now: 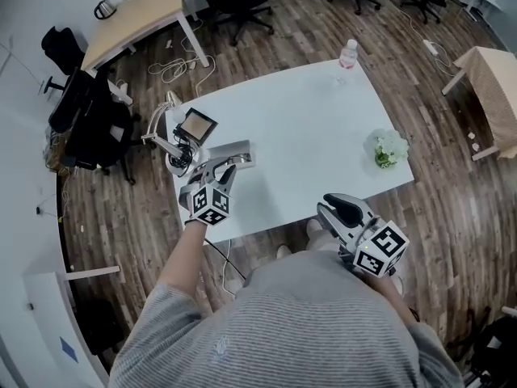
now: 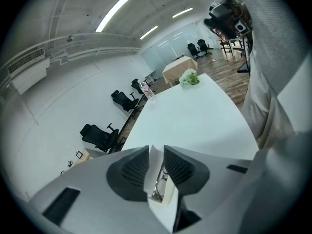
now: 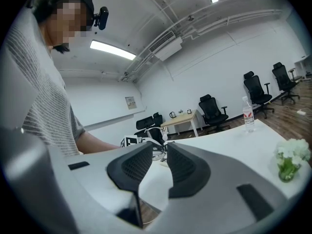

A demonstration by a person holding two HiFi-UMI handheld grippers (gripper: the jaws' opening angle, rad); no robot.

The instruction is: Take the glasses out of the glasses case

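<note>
Pinching the case (image 2: 152, 175) by its white wall, the left gripper (image 2: 156, 152) is likely used as an anchor; the glasses (image 2: 159, 184) are seen inside, just behind its fingertips. The right gripper (image 3: 160, 152) is held slightly spread, empty, well apart, presumably free for the pull.

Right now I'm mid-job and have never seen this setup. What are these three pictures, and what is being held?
There is no robot arm. A person in a grey striped shirt holds a two-jaw tool in each hand. One picture looks down from a camera on the person's head. The other two come from cameras riding on each tool, looking along its tongs. The left gripper is clamped on a white glasses case, with metal-framed glasses showing inside. The right gripper has its tongs slightly apart and empty. On the white table stand a clear plastic water bottle, a small bunch of white flowers and a small screen on a stand.
</note>
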